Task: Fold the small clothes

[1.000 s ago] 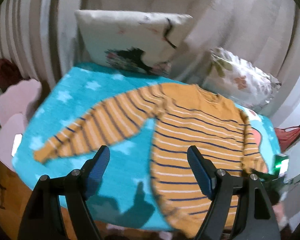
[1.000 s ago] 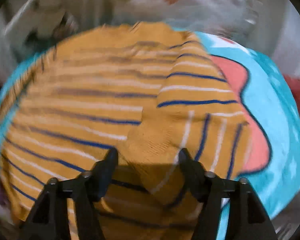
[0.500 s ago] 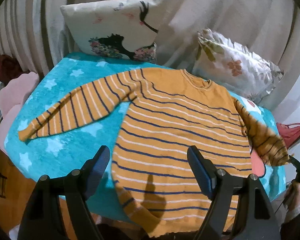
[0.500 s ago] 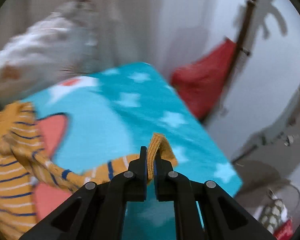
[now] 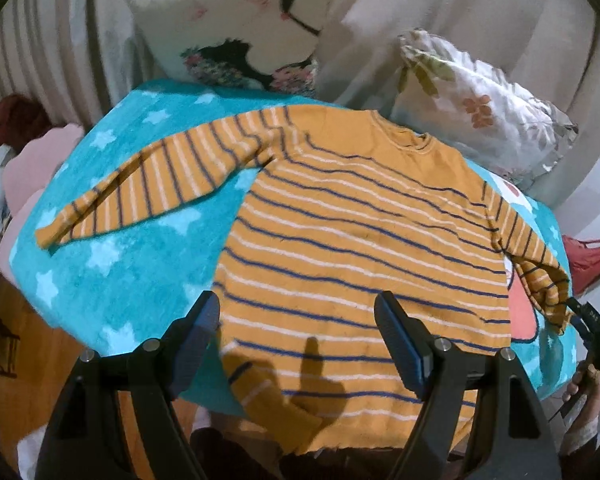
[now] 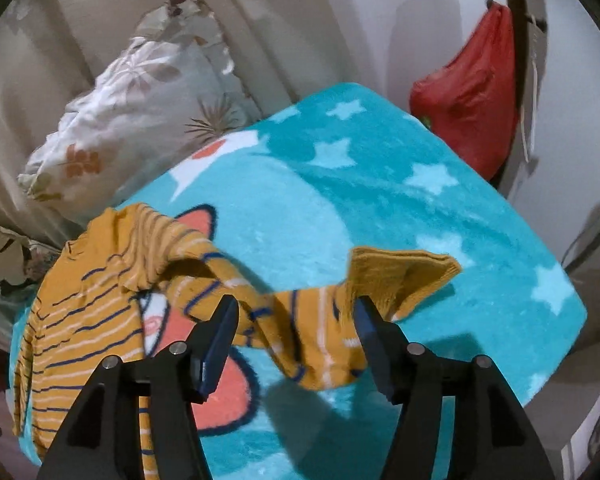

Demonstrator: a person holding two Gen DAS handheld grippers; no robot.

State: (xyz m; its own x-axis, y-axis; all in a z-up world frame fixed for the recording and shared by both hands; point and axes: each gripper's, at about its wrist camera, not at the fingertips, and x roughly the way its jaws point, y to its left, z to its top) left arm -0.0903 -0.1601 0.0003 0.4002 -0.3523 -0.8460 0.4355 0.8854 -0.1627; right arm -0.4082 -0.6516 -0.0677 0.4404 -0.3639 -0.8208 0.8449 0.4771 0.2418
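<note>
Sleeve [image 6: 300,320] between right tongs [image 6: 296,336] (parted)

A home, likely a bedroom: a turquoise star blanket [image 5: 112,264] covers a bed, two printed pillows [image 5: 236,28] [image 6: 140,120] lean against pale curtains [image 5: 440,8] at the far side, and a red bag [image 6: 472,88] hangs at right.

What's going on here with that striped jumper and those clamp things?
A person holding a gripper in each hand is laying out an orange striped jumper on a blue star blanket to fold it. The right gripper has just been opening its jaws; the sleeve it pulled out sideways lies between them, no longer pinched. The left gripper hangs open over the jumper's hem, holding nothing.
</note>
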